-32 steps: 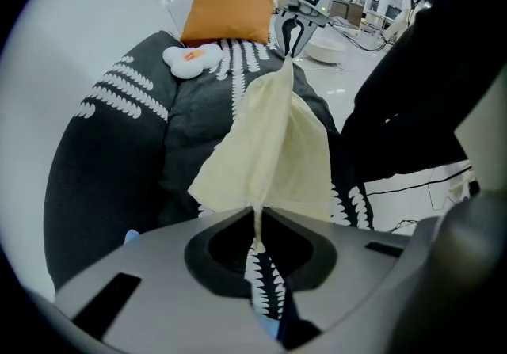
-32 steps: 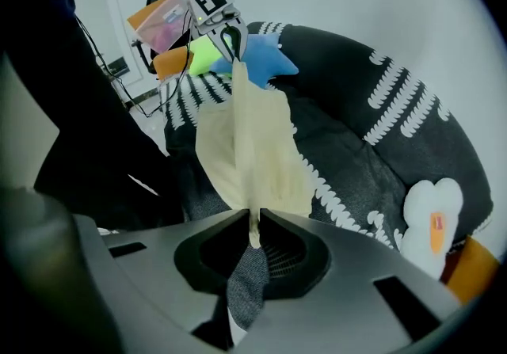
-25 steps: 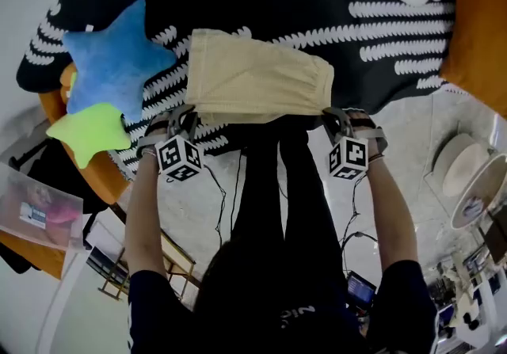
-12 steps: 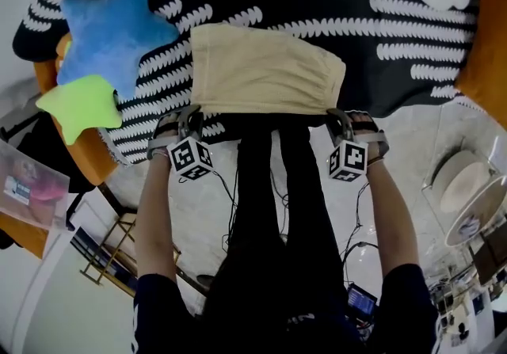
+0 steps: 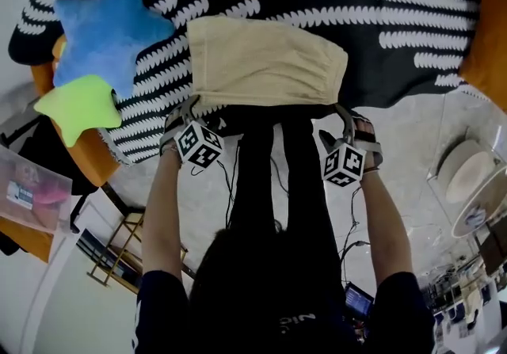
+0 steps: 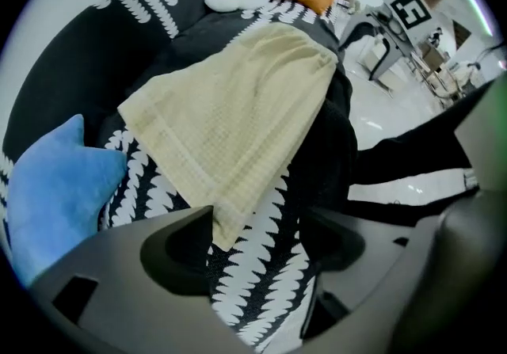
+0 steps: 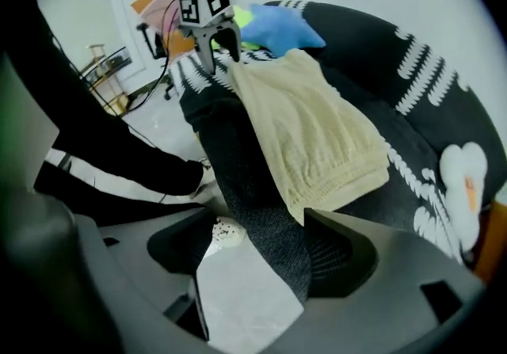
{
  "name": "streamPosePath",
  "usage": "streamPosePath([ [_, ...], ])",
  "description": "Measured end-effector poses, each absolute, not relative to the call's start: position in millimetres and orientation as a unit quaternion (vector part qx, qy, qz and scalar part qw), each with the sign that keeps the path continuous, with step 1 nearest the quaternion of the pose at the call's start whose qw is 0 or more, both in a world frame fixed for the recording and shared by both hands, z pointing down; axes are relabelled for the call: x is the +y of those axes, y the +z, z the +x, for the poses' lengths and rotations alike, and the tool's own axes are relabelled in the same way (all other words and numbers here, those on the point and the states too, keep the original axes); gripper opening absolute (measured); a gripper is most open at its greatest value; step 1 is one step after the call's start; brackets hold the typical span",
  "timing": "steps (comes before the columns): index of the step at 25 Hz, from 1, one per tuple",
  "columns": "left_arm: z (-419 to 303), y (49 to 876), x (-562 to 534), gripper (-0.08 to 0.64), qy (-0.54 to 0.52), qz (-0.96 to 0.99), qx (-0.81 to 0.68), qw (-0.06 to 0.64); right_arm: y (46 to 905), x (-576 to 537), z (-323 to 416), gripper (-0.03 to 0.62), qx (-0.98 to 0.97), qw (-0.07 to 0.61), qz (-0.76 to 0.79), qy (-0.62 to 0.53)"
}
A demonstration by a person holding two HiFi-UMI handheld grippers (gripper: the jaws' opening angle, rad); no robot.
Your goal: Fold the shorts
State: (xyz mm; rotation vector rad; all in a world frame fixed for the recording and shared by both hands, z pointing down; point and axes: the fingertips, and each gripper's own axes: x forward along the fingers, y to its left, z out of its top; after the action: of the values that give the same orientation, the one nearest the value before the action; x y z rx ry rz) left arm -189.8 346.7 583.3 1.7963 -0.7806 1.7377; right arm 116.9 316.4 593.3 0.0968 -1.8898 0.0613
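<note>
Head view: the folded cream shorts [image 5: 265, 63] lie flat on the black patterned blanket [image 5: 380, 59]. The left gripper [image 5: 184, 111] stands at their near left corner and the right gripper [image 5: 342, 115] at their near right corner.

Left gripper view: the left gripper [image 6: 257, 241] has just been opening its jaws, which stand wide apart. The shorts' [image 6: 238, 115] corner lies loose beside one jaw, with blanket [image 6: 269, 281] between them.

Right gripper view: the right gripper [image 7: 261, 257] has likewise just spread wide and grips nothing. The shorts [image 7: 317, 138] end just beyond one jaw, and the blanket's [image 7: 269, 210] edge lies between.
</note>
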Motion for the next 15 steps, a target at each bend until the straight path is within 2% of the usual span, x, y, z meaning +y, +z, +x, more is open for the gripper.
streamPosePath([
  [8, -189, 557, 344, 0.383, 0.579, 0.643, -0.351, 0.358, 564, 334, 114, 0.344, -0.809, 0.548, 0.145, 0.155],
  [11, -192, 553, 350, 0.385, 0.538, 0.62, -0.388, 0.418, 542, 319, 97, 0.329, -0.829, 0.516, 0.152, 0.154],
  [15, -205, 546, 347, 0.385, 0.43, 0.579, -0.468, 0.511, 505, 269, 57, 0.293, -0.863, 0.474, 0.145, 0.096],
])
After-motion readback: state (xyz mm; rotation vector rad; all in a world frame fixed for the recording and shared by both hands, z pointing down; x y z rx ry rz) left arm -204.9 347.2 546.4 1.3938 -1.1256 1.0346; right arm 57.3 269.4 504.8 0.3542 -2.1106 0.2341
